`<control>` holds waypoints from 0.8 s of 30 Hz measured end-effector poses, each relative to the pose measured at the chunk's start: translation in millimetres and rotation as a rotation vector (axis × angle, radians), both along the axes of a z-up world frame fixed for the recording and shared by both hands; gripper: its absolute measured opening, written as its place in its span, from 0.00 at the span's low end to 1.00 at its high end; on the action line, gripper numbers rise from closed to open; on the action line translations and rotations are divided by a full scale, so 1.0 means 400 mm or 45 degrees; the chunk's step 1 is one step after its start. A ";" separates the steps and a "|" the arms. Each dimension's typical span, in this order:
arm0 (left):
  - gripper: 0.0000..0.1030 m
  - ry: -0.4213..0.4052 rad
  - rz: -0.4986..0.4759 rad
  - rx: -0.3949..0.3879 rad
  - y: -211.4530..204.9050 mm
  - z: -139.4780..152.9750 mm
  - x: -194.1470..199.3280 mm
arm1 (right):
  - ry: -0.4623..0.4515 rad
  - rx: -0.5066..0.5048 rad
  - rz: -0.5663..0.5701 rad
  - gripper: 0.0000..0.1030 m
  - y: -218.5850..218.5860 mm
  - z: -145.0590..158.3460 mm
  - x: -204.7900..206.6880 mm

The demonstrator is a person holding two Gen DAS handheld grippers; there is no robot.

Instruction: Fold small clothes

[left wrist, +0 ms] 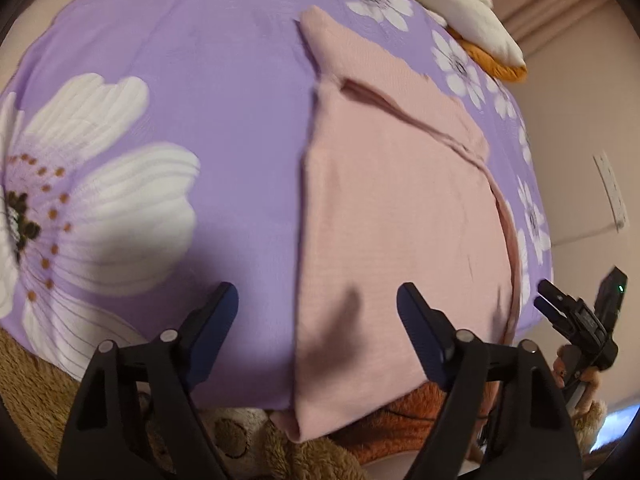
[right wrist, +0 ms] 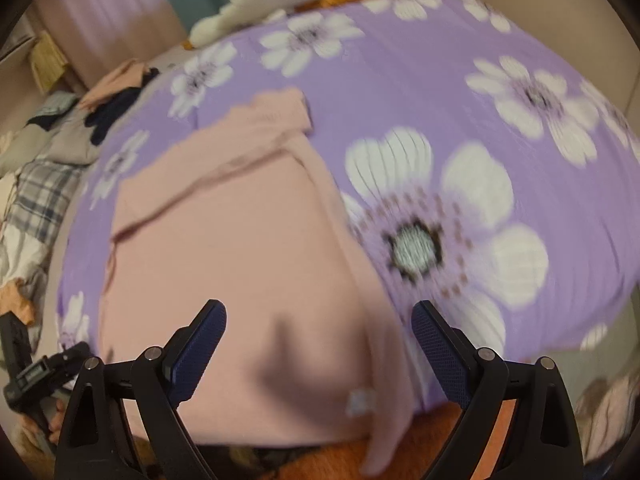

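A pale pink garment (left wrist: 392,208) lies flat on a purple bedspread with white flowers (left wrist: 180,100), partly folded, with a sleeve laid across its upper part. Its near hem hangs over the bed's front edge. My left gripper (left wrist: 318,300) is open and empty, hovering over the garment's near left edge. My right gripper (right wrist: 320,320) is open and empty above the garment (right wrist: 248,248) near its hem; a small white label (right wrist: 360,400) shows there. The right gripper also shows in the left wrist view (left wrist: 548,300) at the far right.
White and orange cushions (left wrist: 468,12) sit at the bed's far edge. A pile of other clothes, plaid, grey and dark (right wrist: 52,152), lies left of the bedspread (right wrist: 520,152). Brown and orange plush fabric (left wrist: 36,384) lies below the bed's front edge.
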State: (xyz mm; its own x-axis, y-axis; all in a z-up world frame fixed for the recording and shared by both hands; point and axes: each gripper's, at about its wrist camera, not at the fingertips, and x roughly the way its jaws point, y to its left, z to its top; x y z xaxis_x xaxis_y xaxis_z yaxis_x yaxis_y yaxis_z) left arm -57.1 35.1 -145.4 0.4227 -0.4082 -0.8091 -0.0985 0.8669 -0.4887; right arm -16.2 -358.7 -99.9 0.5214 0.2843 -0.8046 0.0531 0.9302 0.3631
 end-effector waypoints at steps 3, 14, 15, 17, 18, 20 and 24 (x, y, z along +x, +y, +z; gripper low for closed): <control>0.73 -0.003 -0.054 -0.017 -0.030 -0.011 -0.011 | 0.052 -0.012 0.001 0.85 -0.003 -0.032 -0.022; 0.43 0.039 -0.115 -0.016 -0.065 -0.035 -0.004 | 0.185 -0.030 -0.018 0.62 -0.022 -0.110 -0.055; 0.35 0.048 -0.120 -0.016 -0.068 -0.037 -0.006 | 0.189 -0.034 -0.012 0.58 -0.020 -0.113 -0.057; 0.24 0.065 -0.140 -0.033 -0.073 -0.043 -0.011 | 0.189 -0.025 0.012 0.47 -0.012 -0.113 -0.055; 0.20 0.072 -0.148 -0.041 -0.077 -0.048 -0.012 | 0.188 -0.020 0.017 0.42 -0.012 -0.112 -0.057; 0.11 0.075 -0.145 -0.038 -0.079 -0.052 -0.014 | 0.183 -0.027 0.019 0.39 -0.008 -0.113 -0.058; 0.08 0.082 -0.109 -0.038 -0.076 -0.042 -0.014 | 0.178 -0.023 0.024 0.12 -0.011 -0.108 -0.059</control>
State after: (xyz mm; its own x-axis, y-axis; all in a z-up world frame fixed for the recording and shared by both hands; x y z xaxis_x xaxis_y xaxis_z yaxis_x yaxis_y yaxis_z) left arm -62.8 4.6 -162.3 0.3330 -0.4650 -0.8203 -0.0564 0.8586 -0.5095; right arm -39.9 -363.2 -143.2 0.3988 0.2778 -0.8740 0.0842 0.9379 0.3366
